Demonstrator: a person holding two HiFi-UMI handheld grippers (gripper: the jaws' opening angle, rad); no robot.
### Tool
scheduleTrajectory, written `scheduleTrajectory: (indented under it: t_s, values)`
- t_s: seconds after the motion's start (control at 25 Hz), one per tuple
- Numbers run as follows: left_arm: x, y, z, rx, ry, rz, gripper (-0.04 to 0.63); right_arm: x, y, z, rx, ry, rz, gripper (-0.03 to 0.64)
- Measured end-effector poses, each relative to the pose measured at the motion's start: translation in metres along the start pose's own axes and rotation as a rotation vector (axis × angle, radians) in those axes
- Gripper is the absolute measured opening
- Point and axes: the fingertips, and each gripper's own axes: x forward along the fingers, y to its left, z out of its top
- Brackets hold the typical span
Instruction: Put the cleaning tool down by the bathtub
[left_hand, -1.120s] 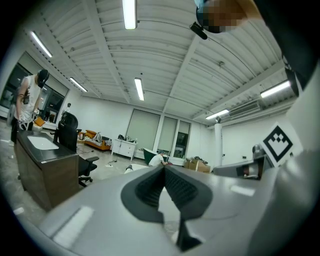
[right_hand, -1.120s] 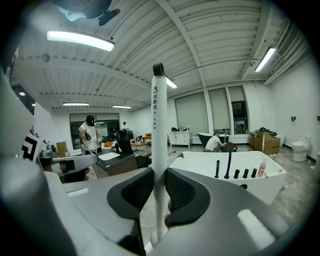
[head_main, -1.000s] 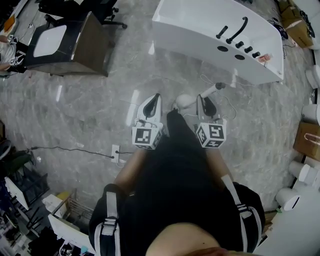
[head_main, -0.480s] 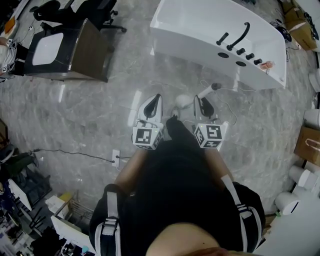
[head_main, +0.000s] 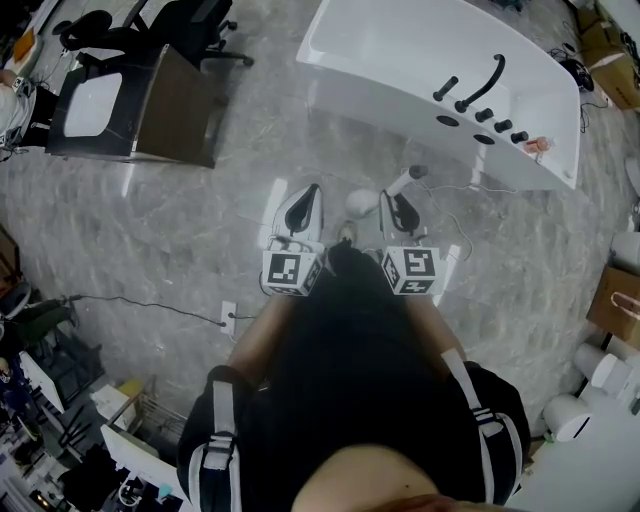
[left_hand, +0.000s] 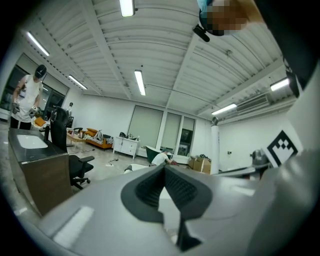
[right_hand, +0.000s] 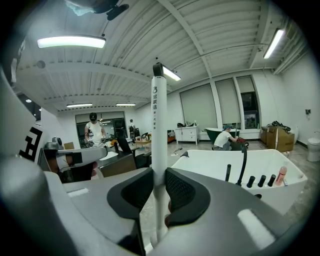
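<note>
The cleaning tool (right_hand: 159, 130), a slim white stick with a black tip and a round white head, is clamped between the right gripper's (right_hand: 159, 187) pads, over open grey floor (head_main: 190, 220) just short of the white bathtub's (head_main: 390, 100) near wall. The left gripper (left_hand: 164, 186) is closed on nothing.

Grey marble floor (head_main: 150, 230), dark cabinet (head_main: 180, 110) (white top), ribbed ceiling (left_hand: 165, 50), strip lights (left_hand: 140, 82)

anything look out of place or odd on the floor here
Nothing spilled or broken. The white bathtub sits freestanding on the open floor, and a power strip with a black cable lies loose across it at left, a likely trip hazard.
</note>
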Motion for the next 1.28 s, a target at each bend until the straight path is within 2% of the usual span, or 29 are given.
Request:
scheduleTrajectory:
  t_s: [0.56,0.88,1.28]
  values:
    - [0.040,0.001,0.001,0.016,-0.008,0.042,0.009,0.037,-0.034,0.002,-0.019,0.022,0.030,0.080]
    - [0.070,0.021,0.000,0.017,0.005,0.032,0.008,0.072,-0.038,0.005,-0.013,0.039,0.026,0.080]
    - [0.110,0.065,-0.005,-0.002,0.033,0.023,0.008,0.130,-0.038,0.004,-0.004,0.071,0.006,0.080]
